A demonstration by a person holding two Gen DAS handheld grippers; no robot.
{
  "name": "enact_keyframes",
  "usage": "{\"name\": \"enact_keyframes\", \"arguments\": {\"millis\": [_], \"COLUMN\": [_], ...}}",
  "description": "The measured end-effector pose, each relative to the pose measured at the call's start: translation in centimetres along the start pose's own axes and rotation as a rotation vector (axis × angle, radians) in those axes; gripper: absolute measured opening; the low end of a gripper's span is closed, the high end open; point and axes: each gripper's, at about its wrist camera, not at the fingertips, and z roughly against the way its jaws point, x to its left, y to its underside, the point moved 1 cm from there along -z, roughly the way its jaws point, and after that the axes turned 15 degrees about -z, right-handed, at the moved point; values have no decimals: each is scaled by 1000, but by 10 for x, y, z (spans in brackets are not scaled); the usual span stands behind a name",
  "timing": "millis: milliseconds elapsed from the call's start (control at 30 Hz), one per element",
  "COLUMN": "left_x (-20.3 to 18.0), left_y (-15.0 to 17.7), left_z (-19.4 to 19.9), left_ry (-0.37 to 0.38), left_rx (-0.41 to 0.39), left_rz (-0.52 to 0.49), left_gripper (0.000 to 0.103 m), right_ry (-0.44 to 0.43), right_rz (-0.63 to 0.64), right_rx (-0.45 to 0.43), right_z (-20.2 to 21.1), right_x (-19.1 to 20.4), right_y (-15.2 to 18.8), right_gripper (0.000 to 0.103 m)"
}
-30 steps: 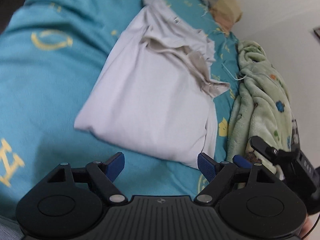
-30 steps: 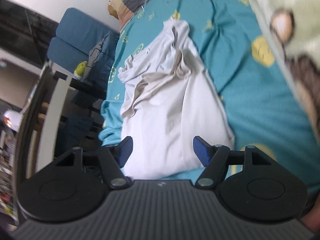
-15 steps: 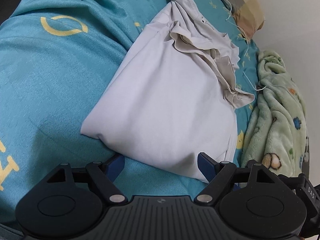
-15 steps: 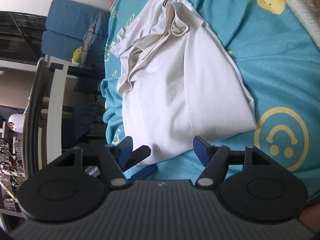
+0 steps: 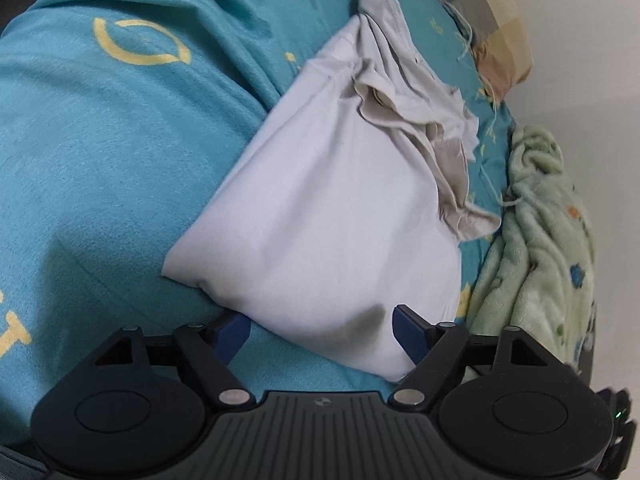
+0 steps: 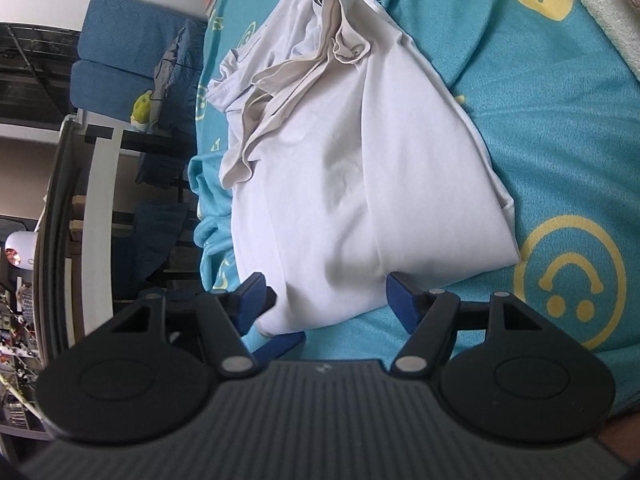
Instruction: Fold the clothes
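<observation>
Through my left wrist camera I see the left gripper (image 5: 322, 330) low over the near folded edge of the white T-shirt (image 5: 328, 216), which lies partly folded on the teal bedsheet (image 5: 100, 160) with its yellow prints. The jaws are closing, and the shirt's near edge sits between the blue fingertips (image 5: 406, 322), but I see no pad pressing the cloth, so nothing is gripped yet. The shirt's far end is bunched, with beige trim crumpled toward a checked pillow (image 5: 484, 28); a pale green fleece blanket (image 5: 540, 240) lies just beside the shirt on the right. Through my right wrist camera, the right gripper (image 6: 324, 294) stands released, jaws apart, straddling the same T-shirt's (image 6: 360, 160) near edge; the cloth fills the gap without being pinched. Below the left finger I spot the other gripper's blue tip on the sheet, beside the shirt's corner. A yellow smiley face (image 6: 570, 280) is printed on the sheet to the right, and a blue chair (image 6: 120, 60) stands beyond the bed.
</observation>
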Motion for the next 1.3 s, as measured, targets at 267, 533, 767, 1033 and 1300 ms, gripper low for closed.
{"name": "enact_keyframes", "arguments": {"millis": [267,533,767,1033,1300], "left_x": [12,6,4,6,-15], "left_y": [-1,-6,-7,-11,2], "left_z": [13,36,49,54,112], "left_ry": [38,150,210,219,242], "left_rx": [-107,-236,-288,-306,-346], "left_rz": [80,66,80,84,86], "left_gripper": [29,9,9,8,7], "right_ry": [-50,-186,-140,-148,-203], "right_rz": [-30,-347,-507,-382,-195], "right_rx": [87,132,-76,-223,-315], "right_z": [-10,-20,2,25,78], "right_x": [0,-32,-63,-46,4], "right_y": [17,12,0,-5,15], "right_gripper": [69,69,71,11,9]}}
